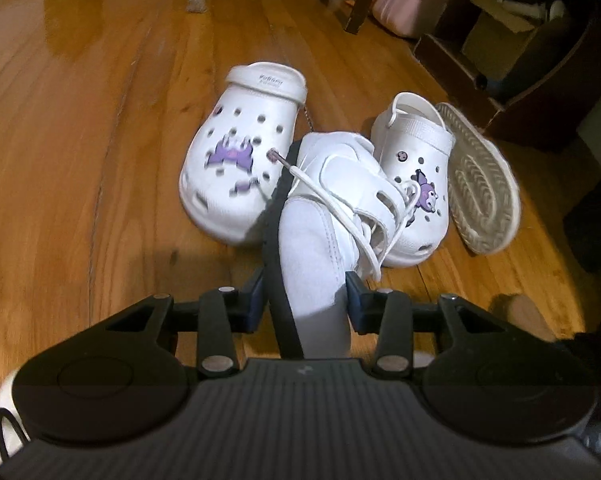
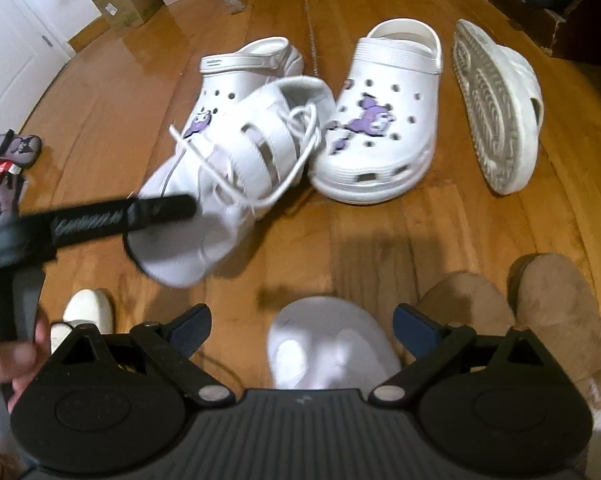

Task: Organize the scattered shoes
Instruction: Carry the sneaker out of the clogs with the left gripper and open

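Observation:
My left gripper is shut on the front end of a white laced sneaker, which hangs tilted above the wooden floor. In the right wrist view one of its black fingers lies across that sneaker. Behind the sneaker, two white clogs with purple charms stand upright side by side. A third white clog lies on its side to their right, sole showing. My right gripper is open above the toe of a second white sneaker, apart from it.
Two tan suede slippers sit by my right gripper. Another white shoe and a hand are at the lower left. Dark furniture, a pink case, chair legs and a cardboard box border the floor.

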`<state>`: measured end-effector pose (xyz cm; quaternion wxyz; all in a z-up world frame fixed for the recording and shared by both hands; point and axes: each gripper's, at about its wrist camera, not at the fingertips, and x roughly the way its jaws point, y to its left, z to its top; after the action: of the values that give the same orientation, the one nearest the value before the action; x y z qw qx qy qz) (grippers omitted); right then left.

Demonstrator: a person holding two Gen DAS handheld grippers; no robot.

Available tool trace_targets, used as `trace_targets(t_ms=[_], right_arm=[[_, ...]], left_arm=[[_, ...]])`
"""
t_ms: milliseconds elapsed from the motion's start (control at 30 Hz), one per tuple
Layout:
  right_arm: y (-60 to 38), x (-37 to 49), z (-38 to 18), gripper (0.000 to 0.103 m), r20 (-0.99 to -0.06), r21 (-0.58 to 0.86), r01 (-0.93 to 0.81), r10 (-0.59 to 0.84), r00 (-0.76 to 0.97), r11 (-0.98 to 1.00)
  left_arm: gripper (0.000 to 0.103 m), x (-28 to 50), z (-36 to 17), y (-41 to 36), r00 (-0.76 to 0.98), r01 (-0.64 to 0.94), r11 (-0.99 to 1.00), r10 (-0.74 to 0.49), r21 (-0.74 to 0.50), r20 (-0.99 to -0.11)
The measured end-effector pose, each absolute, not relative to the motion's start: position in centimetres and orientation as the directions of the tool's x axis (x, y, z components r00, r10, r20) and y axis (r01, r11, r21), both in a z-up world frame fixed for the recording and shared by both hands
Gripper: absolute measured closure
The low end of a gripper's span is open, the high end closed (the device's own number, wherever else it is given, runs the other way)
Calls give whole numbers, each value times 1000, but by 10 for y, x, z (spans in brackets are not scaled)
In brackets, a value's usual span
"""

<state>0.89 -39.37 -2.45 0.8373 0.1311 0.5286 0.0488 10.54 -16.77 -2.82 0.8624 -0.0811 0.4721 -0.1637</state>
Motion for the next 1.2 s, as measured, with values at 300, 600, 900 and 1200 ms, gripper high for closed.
trace_targets(t_ms=[300,600,900,1200], right_arm=[[-379,3,-28,5,-871,289,38,247,426,956],[-376,-2,-30,5,-870,292,39,249,426,955],[-388,-7,-33,5,-865,319,34,276,419,947],[-411,-16,-33,5,-852,342,84,271,447,936]], left_arm=[[64,65,-31,-134,471,169,957,-287,-234,-834],[64,56,-47,-127,452,175,957,-287,-232,-845],[28,42,4,-104,495,131,962,-271,-238,-825],[18,71,11,-151,389,156,915,-402,-371,-829]])
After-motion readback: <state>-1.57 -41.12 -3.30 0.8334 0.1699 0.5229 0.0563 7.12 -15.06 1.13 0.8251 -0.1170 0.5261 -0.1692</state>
